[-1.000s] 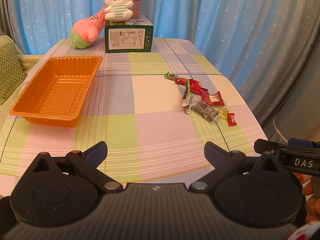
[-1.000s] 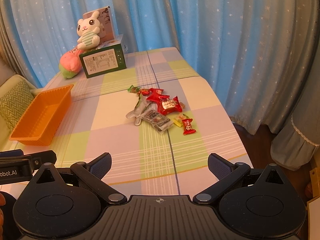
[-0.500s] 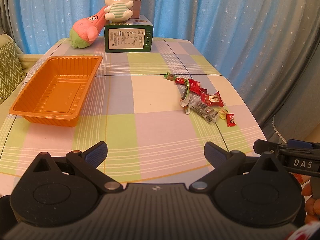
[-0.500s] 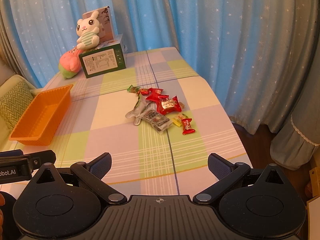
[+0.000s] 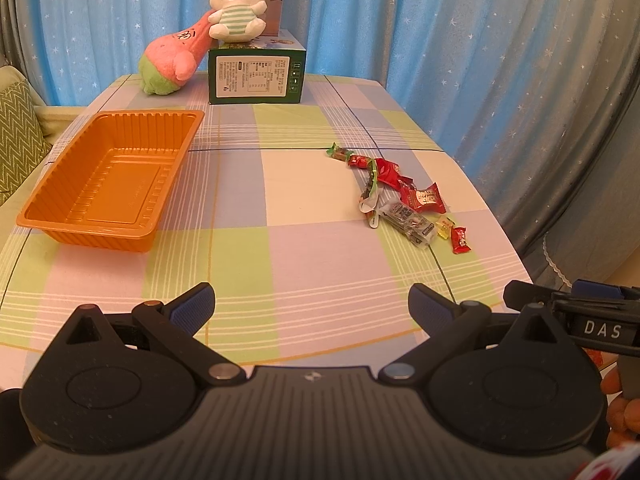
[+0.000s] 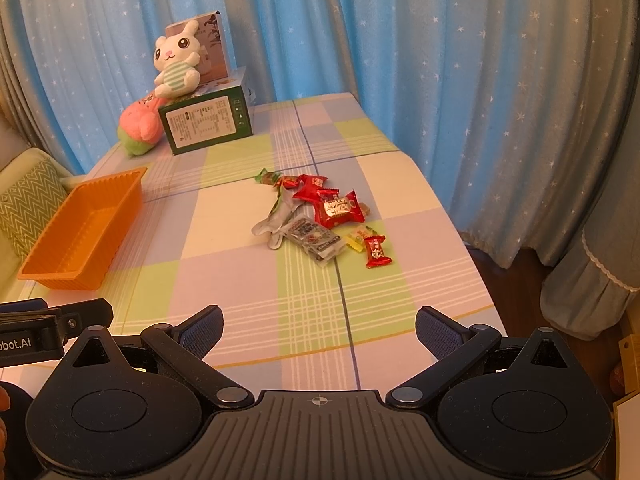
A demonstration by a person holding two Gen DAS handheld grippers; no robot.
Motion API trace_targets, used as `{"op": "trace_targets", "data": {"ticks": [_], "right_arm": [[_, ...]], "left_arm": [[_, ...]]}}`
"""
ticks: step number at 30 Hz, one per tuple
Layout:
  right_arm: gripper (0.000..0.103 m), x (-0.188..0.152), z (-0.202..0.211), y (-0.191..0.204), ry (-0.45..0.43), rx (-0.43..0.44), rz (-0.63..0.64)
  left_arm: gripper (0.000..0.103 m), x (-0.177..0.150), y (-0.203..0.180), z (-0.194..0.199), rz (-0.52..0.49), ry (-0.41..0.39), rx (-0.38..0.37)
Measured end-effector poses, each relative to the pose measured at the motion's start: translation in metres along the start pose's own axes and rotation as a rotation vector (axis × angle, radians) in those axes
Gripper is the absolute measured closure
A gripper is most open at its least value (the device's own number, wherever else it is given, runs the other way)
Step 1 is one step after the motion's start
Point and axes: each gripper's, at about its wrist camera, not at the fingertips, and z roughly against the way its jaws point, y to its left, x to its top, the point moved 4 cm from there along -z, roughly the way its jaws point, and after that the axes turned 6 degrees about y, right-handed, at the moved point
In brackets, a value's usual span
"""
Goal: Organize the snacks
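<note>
A heap of wrapped snacks (image 5: 404,200) lies on the right half of the checked tablecloth; it also shows in the right wrist view (image 6: 320,216), with a large red packet (image 6: 338,208), a clear grey packet (image 6: 318,240) and a small red candy (image 6: 376,252). An empty orange tray (image 5: 112,180) stands at the left, also seen in the right wrist view (image 6: 84,232). My left gripper (image 5: 312,304) is open and empty above the near table edge. My right gripper (image 6: 320,326) is open and empty, well short of the snacks.
A green box (image 5: 256,76) with a white plush rabbit (image 5: 236,4) on it and a pink plush (image 5: 172,60) beside it stand at the far edge. Blue curtains hang behind and to the right. A sofa cushion (image 5: 16,140) is at the left.
Both views have shifted very slightly; the grippers stay open and empty, and nothing on the table has moved.
</note>
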Motion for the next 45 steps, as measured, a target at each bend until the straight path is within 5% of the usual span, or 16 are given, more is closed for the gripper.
{"op": "trace_targets", "data": {"ticks": [27, 41, 45], "right_arm": [[0.001, 0.000, -0.006, -0.011, -0.020, -0.020, -0.033], [0.001, 0.023, -0.044, -0.048, -0.081, -0.048, -0.056], [0.018, 0.030, -0.070, -0.059, -0.069, -0.038, -0.061]], "left_arm": [[0.001, 0.005, 0.004, -0.006, 0.010, -0.001, -0.017], [0.006, 0.035, -0.015, -0.056, -0.017, 0.014, -0.060], [0.007, 0.041, -0.022, -0.080, -0.019, 0.022, -0.066]]}}
